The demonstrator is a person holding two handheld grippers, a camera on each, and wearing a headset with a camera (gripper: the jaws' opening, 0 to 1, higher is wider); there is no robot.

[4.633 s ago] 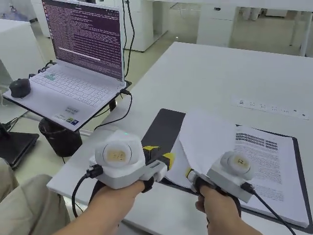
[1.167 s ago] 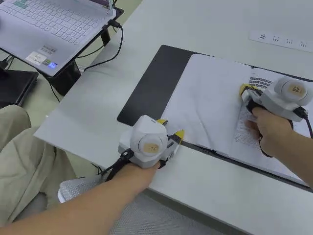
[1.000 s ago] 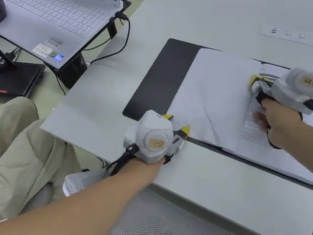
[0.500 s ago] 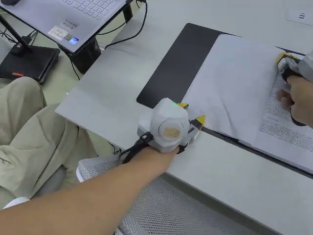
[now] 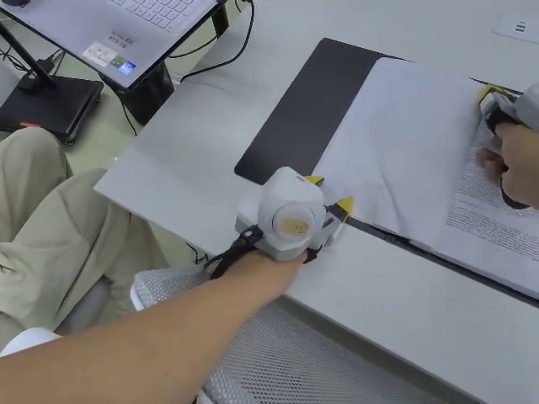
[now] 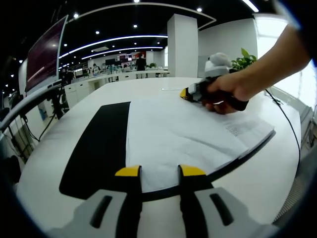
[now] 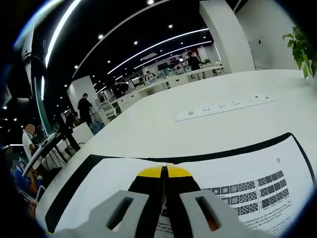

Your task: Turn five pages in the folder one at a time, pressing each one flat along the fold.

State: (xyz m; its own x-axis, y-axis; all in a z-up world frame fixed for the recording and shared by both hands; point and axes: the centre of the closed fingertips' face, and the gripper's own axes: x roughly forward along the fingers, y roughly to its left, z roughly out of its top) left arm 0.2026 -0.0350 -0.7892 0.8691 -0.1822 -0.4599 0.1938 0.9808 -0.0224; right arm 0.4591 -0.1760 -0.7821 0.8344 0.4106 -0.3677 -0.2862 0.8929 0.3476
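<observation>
The open folder lies on the white table, its black cover [image 5: 299, 114] [image 6: 96, 144] bare at the left. A turned blank page [image 5: 404, 143] [image 6: 173, 126] lies flat across the left side. A printed page [image 5: 497, 223] [image 7: 250, 191] is on the right. My right gripper [image 5: 486, 94] [image 7: 164, 172] is shut with nothing in it, tips down at the fold near the folder's far end; it also appears in the left gripper view as the right gripper [image 6: 190, 92]. My left gripper [image 5: 329, 193] [image 6: 160, 171] is open, hovering at the folder's near edge by the blank page's corner.
A laptop [image 5: 152, 17] stands on a stand off the table's left, cables trailing down. A power strip [image 5: 518, 27] [image 7: 223, 106] is set in the table beyond the folder. The table's near edge [image 5: 210, 244], a mesh chair [image 5: 278, 370] and the person's legs lie below.
The page held up 4.6 s ago now lies flat on the left. Over the last second the right gripper slid along the fold toward the far end. The left gripper stayed put; the head camera shifted.
</observation>
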